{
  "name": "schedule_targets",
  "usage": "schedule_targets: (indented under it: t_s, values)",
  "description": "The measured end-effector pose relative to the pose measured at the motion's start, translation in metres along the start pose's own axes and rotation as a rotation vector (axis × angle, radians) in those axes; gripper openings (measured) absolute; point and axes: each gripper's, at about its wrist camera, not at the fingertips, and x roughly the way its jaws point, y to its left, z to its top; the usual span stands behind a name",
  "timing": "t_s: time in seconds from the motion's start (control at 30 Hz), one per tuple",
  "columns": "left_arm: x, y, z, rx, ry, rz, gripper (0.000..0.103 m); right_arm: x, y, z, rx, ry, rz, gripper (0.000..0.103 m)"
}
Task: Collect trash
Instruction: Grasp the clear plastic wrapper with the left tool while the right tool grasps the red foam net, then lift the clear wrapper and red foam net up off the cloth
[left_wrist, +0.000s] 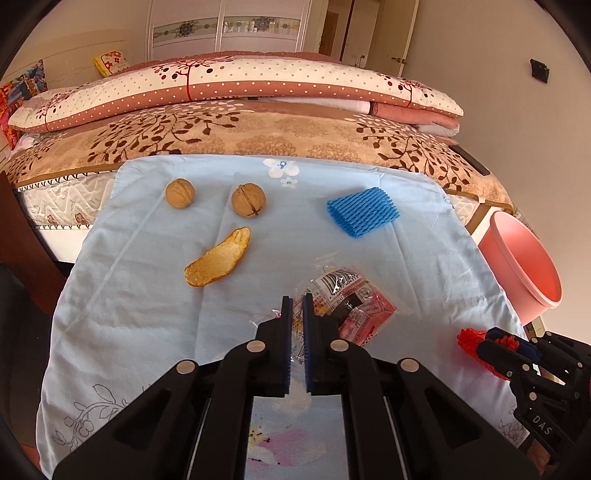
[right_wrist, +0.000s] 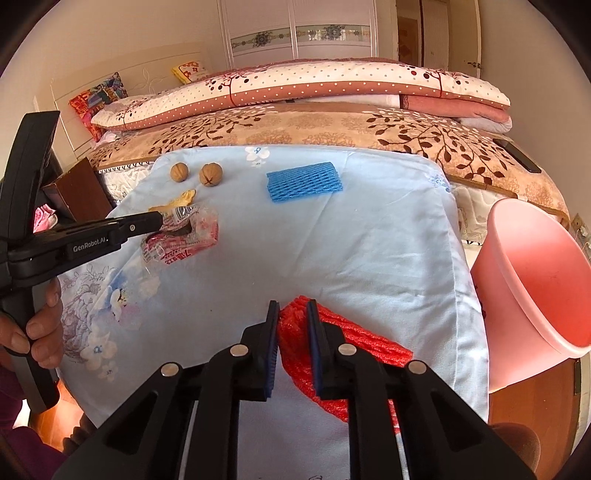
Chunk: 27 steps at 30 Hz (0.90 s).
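My left gripper (left_wrist: 297, 301) is shut on the clear edge of a red and white snack wrapper (left_wrist: 351, 299), which lies on the light blue cloth (left_wrist: 147, 314); the wrapper also shows in the right wrist view (right_wrist: 184, 236). My right gripper (right_wrist: 291, 308) is shut on a red foam net (right_wrist: 332, 350) at the cloth's near right side; the net also shows in the left wrist view (left_wrist: 469, 339). A blue foam net (left_wrist: 362, 210), an orange peel (left_wrist: 218, 258) and two walnuts (left_wrist: 180, 193) (left_wrist: 248, 200) lie farther back.
A pink bin (right_wrist: 535, 291) stands tilted off the cloth's right edge, its mouth facing the cloth. A bed with folded quilts (left_wrist: 236, 88) runs behind. A dark phone (right_wrist: 517, 155) lies on the bed at right. A wooden cabinet (right_wrist: 77, 188) stands at left.
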Motion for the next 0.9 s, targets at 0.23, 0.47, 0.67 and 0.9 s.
schedule_targets:
  t_s: [0.23,0.47,0.67,0.9]
  values:
    - [-0.016,-0.034,-0.005,0.057,-0.039,-0.026,0.005,-0.022,0.0,0.01,0.016,-0.074,-0.094,0.014]
    - [-0.028,-0.053,-0.01,0.058,-0.072,-0.037,0.005,-0.04,0.003,0.009,0.022,-0.121,-0.181,0.014]
    - [-0.042,-0.06,-0.014,0.054,-0.118,-0.019,0.005,-0.052,-0.001,0.005,0.043,-0.143,-0.232,0.014]
    - [-0.057,-0.068,-0.016,0.053,-0.165,0.003,0.005,-0.069,-0.007,0.003,0.065,-0.191,-0.292,0.014]
